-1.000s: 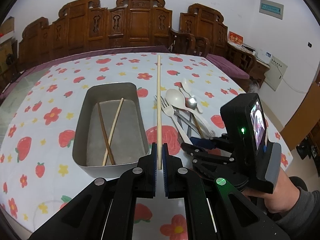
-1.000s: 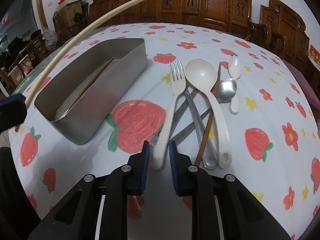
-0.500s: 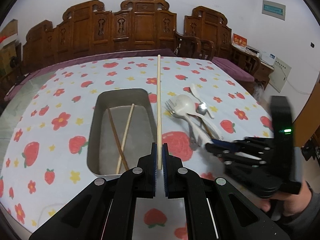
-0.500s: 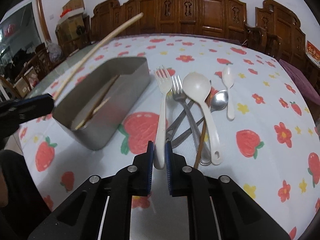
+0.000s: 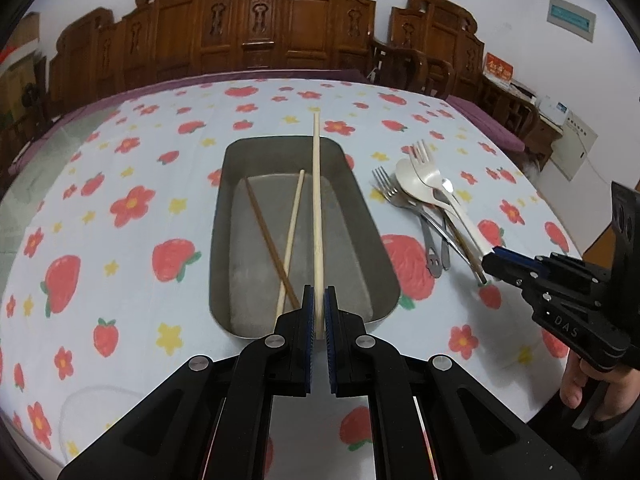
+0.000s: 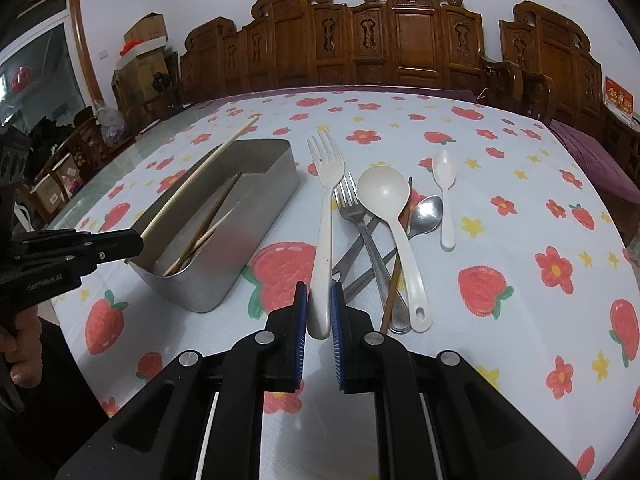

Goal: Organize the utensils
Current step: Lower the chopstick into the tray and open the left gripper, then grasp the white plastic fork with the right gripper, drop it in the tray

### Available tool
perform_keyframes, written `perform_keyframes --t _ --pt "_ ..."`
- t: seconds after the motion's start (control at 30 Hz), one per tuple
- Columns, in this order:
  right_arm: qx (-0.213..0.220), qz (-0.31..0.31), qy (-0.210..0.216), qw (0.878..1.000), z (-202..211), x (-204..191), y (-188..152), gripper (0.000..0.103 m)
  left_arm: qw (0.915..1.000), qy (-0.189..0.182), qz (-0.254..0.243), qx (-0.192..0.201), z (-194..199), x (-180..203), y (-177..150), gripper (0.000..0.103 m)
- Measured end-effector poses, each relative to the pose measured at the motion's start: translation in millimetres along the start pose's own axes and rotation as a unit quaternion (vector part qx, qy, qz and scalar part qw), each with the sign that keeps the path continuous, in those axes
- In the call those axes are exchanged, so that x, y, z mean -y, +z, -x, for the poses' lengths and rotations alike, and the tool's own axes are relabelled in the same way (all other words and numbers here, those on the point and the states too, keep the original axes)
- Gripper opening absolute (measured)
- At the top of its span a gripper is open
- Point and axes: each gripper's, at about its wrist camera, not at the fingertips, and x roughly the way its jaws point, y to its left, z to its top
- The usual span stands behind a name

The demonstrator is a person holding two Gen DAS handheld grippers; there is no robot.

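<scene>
**Chopstick Held Over Steel Tray as White Fork Is Gripped**

The left gripper (image 5: 319,312) was clamped on the near end of a long pale wooden chopstick (image 5: 317,208), which pointed away over the rectangular stainless-steel tray (image 5: 384,256) on the strawberry-and-flower printed tablecloth (image 5: 120,248). Inside the tray, a dark brown chopstick (image 5: 268,240) and a second pale wooden chopstick (image 5: 291,232) lay crossed on the tray floor.

To the right of the tray, the right gripper (image 6: 320,312) had its blue-padded fingers closed against the handle end of a white plastic fork (image 6: 326,216), whose tines pointed away, just beside the tray's far corner. Beside the fork lay the remaining pile: a metal fork (image 6: 352,204), a large cream plastic spoon (image 6: 390,208) lying over it, a metal spoon (image 6: 426,210) and a brown chopstick (image 6: 394,280) partly hidden beneath the cream spoon. A small white plastic spoon (image 6: 446,188) lay apart at the pile's right edge.

Carved dark wooden chairs (image 6: 400,36) lined the far side of the table, in front of a white wall (image 5: 500,8).
</scene>
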Motion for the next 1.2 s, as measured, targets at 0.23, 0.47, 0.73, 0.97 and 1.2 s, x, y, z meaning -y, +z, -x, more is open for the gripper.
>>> perform_keyframes --t 0.23,0.47,0.73,0.97,1.2 --pt "-0.003 0.002 -0.001 1.000 -3.1 -2.3 -2.1 0.013 0.9998 -0.001 0.020 -0.004 -2.5 -13.9 3.6 0.004" --pt "-0.005 0.002 -0.002 1.000 -4.3 -2.7 -3.2 0.013 0.9997 0.002 0.025 0.001 -6.1 -19.2 7.4 0.004" --pt "0.002 0.003 0.006 1.000 0.2 -8.0 -1.7 0.013 0.9996 0.014 0.025 0.006 -6.7 -24.2 10.1 0.004" --pt "0.008 0.019 0.020 1.000 13.4 -27.9 11.3 0.013 0.9992 0.017 0.029 0.022 2.1 -32.8 13.0 0.023" --pt "0.003 0.025 0.031 0.999 11.1 -52.8 25.8 0.013 0.9977 0.031 0.024 0.054 25.4 -44.2 16.9 0.060"
